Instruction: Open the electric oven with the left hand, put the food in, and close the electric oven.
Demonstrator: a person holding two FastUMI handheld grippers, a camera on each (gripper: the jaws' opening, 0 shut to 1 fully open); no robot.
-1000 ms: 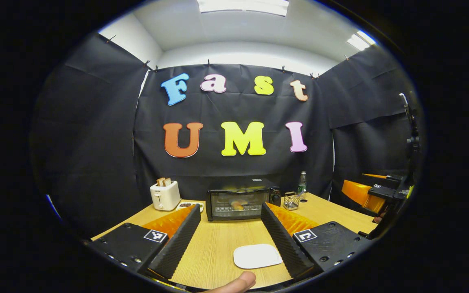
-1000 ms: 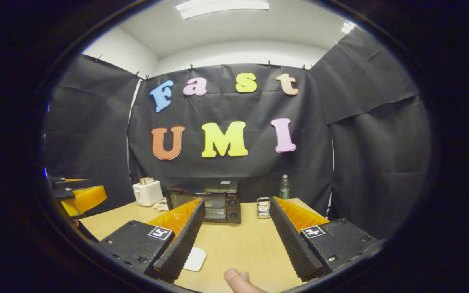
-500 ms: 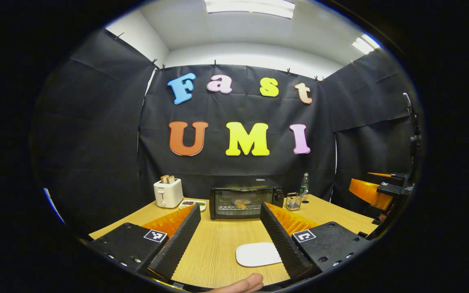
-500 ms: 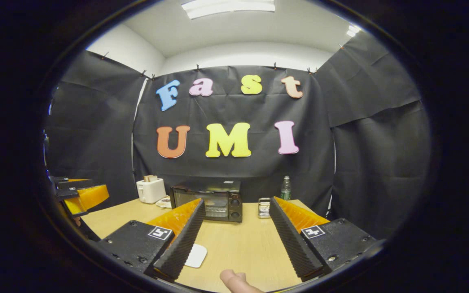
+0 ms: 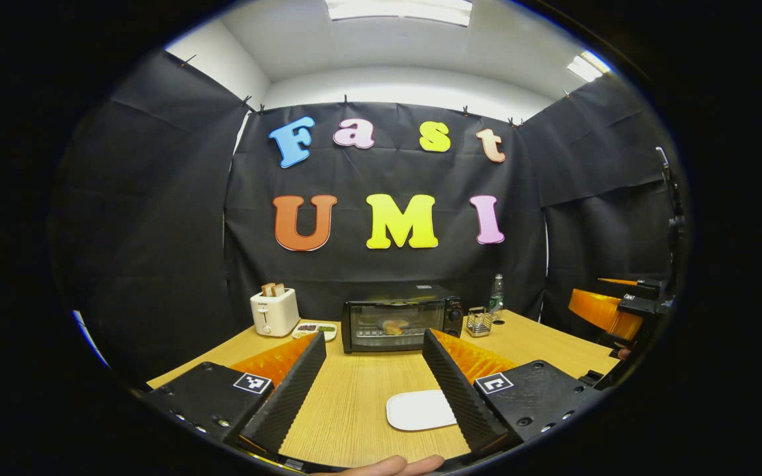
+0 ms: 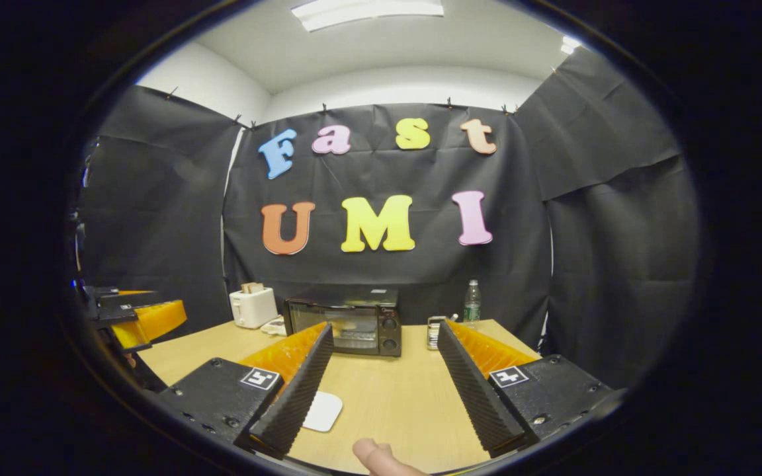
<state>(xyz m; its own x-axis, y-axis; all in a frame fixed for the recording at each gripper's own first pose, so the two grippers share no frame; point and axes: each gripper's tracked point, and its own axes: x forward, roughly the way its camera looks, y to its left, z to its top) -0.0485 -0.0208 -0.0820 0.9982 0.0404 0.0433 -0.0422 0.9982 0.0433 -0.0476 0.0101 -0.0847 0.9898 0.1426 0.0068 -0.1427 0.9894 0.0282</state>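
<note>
A black electric oven (image 5: 402, 325) stands at the far side of the wooden table (image 5: 354, 403), its glass door shut, with a piece of bread (image 5: 392, 326) visible inside. The oven (image 6: 348, 328) appears again in the right gripper view. My left gripper (image 5: 373, 390) is open above the near table, well short of the oven, nothing between its fingers. My right gripper (image 6: 384, 383) is open too, holding nothing. The right gripper (image 5: 612, 311) shows at the right edge of the left gripper view; the left gripper (image 6: 136, 317) shows at the left edge of the right gripper view.
An empty white plate (image 5: 419, 410) lies on the table by my left gripper's right finger. A white toaster (image 5: 274, 312) with toast, a small dish (image 5: 315, 328), a wire holder (image 5: 478, 322) and a water bottle (image 5: 497, 294) flank the oven. A fingertip (image 6: 374, 456) shows at the bottom.
Both grippers have drawn back and shifted slightly, so the oven looks a little smaller and higher. Both stay open. Nothing on the table has moved.
</note>
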